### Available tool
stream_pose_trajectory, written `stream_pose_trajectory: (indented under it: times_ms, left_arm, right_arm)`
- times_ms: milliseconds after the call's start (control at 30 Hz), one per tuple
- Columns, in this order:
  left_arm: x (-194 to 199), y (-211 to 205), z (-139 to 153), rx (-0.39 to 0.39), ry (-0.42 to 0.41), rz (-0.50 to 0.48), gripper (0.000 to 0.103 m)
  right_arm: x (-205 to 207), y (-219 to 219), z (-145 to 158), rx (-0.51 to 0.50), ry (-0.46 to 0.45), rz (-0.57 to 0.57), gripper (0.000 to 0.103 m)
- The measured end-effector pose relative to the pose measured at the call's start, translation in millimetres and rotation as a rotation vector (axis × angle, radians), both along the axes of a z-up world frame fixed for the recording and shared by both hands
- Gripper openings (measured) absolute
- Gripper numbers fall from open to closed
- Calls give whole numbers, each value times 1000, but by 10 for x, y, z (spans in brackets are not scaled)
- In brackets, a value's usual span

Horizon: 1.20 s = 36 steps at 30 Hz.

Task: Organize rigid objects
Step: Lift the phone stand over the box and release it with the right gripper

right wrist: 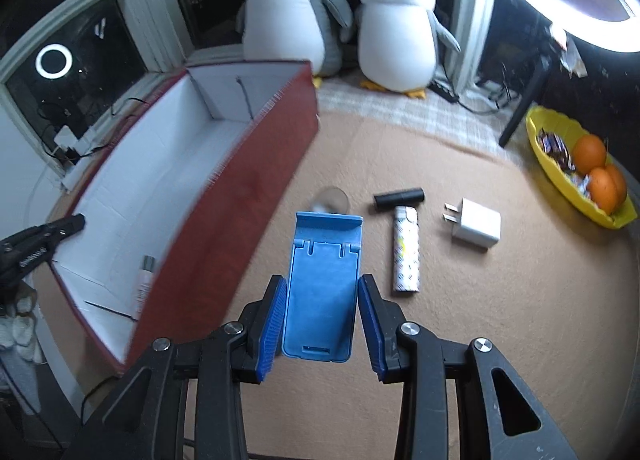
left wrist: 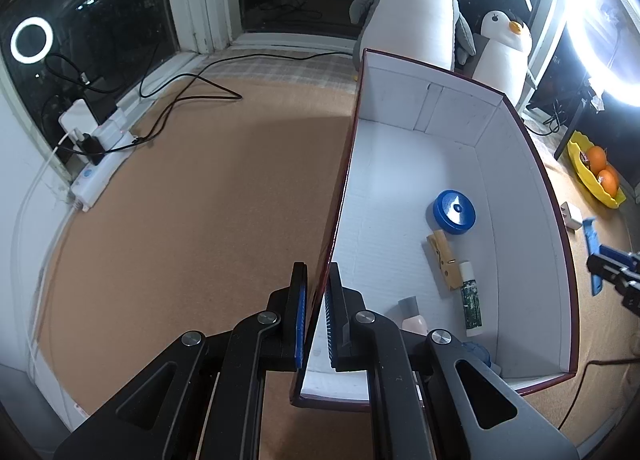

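the left gripper [left wrist: 316, 320] is clamping the near end of the box's [left wrist: 524, 196] left wall, its jaws pinched tight on the thin red-and-white card. the right gripper [right wrist: 322, 324] is holding a blue stand [right wrist: 322, 292] between its pads, jaws at a narrow spread, the stand pointing away over the tan mat [right wrist: 500, 320] just right of the box [right wrist: 248, 196].

inside the box, a blue lid [left wrist: 454, 212] is lying near the right wall, with a wooden clip [left wrist: 444, 260] and a white tube [left wrist: 471, 300] nearer, the clip and tube just beside each other; a pink bottle [left wrist: 412, 316] is sitting at the near end.

still out on the mat, right of the stand, a black cylinder [right wrist: 399, 196], a patterned lighter [right wrist: 406, 252] and a white charger [right wrist: 476, 228] are lying near one another. a clear round thing [right wrist: 332, 198], too blurred to tell, is lying just beyond the stand.

two penguins [right wrist: 288, 8] are standing at the far edge, and a yellow bowl [right wrist: 540, 148] of oranges [right wrist: 590, 152] is sitting far right.
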<state>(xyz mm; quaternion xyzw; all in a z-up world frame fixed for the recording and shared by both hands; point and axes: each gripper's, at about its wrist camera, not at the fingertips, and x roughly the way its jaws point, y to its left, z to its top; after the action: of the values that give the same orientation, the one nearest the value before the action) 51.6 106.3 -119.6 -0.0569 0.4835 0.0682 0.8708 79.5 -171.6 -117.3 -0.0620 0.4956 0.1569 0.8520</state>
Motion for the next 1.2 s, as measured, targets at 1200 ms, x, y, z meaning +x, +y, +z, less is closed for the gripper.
stream_pose_trajectory:
  times_ms: [1200]
  left_arm:
    - [12,9,-23,-20,-9,-9,7]
  right_arm:
    - [-164,1414,250,-13,-68,257,33]
